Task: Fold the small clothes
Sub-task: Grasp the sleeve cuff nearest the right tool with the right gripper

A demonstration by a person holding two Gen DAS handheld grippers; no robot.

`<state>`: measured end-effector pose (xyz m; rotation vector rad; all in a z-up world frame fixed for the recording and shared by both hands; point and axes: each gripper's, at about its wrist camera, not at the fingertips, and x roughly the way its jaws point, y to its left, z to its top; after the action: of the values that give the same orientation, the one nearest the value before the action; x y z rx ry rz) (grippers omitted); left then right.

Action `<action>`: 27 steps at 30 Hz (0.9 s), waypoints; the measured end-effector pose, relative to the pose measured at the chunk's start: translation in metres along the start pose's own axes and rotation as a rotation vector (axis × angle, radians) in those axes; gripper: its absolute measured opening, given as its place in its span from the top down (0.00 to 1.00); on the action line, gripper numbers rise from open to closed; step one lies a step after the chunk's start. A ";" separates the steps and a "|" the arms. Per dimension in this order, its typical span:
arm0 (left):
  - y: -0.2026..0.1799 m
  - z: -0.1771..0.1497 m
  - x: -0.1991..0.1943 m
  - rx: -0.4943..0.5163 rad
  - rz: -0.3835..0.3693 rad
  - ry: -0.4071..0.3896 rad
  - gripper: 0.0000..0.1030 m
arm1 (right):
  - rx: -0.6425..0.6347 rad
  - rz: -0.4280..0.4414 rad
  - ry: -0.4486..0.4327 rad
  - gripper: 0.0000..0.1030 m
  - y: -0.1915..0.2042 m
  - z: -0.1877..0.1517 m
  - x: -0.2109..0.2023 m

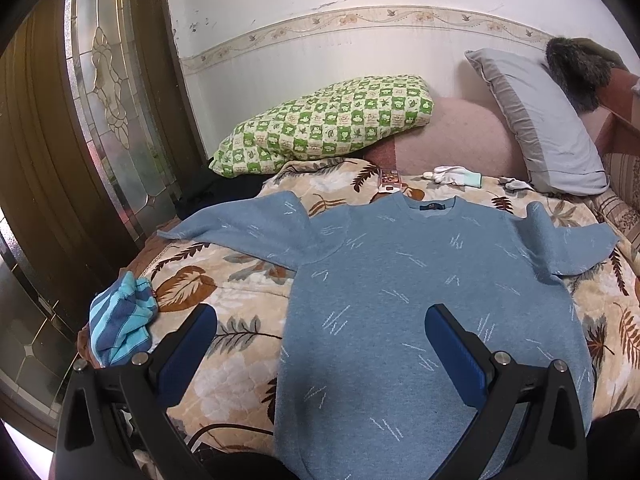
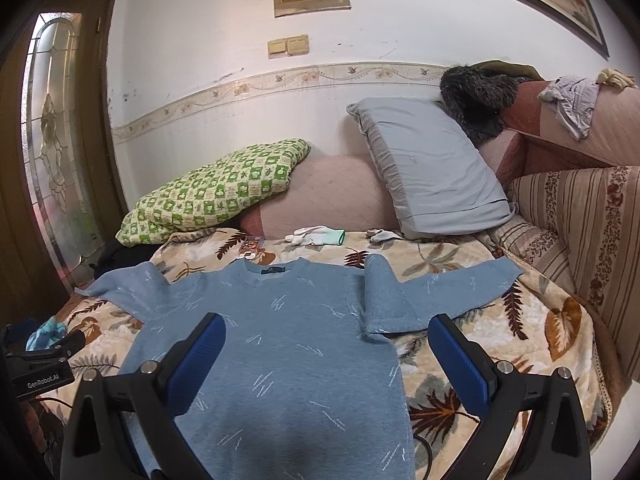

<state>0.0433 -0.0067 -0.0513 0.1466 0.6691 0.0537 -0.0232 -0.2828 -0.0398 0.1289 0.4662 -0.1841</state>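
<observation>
Blue-padded fingers first: left gripper (image 1: 320, 336) is spread wide w/ nothing between the pads, hanging over the lower left part of the sweater; right gripper (image 2: 326, 342) is likewise wide open and empty, over the lower right part and its side edge. Neither looks to be touching cloth, though contact can't be fully judged from these views.

Outward — the sweater (image 1: 420, 280) lies flat, front up, on the leaf-print blanket (image 1: 224, 280) covering the bed. Long axis runs from the hem near the grippers to the collar, which points toward the pillows at the wall. Left sleeve (image 1: 240, 228) is spread out sideways; right sleeve (image 2: 420, 292) is out too, but w/ a fold at the shoulder.

Handling, by my judgement: soft, limp knit, light-ish, not slippery — it'll sag and drag on the fuzzy blanket rather than slide. Best holds are prob. a sleeve cuff or shoulder seam, or the hem corners, pinching a single layer.

A striped cloth (image 1: 120, 328) sits at the blanket's left edge, white gloves (image 1: 456, 176) near the pillows.
</observation>
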 end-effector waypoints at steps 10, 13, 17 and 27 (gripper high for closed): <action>-0.021 0.010 0.021 0.037 -0.025 0.003 0.00 | 0.054 -0.011 0.042 0.01 -0.018 -0.001 0.031; -0.034 0.016 0.033 0.055 -0.041 0.010 0.00 | 0.063 -0.027 0.052 0.01 -0.026 0.001 0.045; -0.055 0.022 0.051 0.086 -0.065 0.018 0.00 | 0.079 -0.058 0.065 0.01 -0.041 0.004 0.069; -0.132 0.042 0.131 0.105 -0.235 0.073 0.00 | 0.388 -0.144 0.166 0.04 -0.210 0.005 0.146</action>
<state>0.1721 -0.1294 -0.1194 0.1670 0.7584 -0.2032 0.0635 -0.5101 -0.1195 0.4945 0.6020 -0.4071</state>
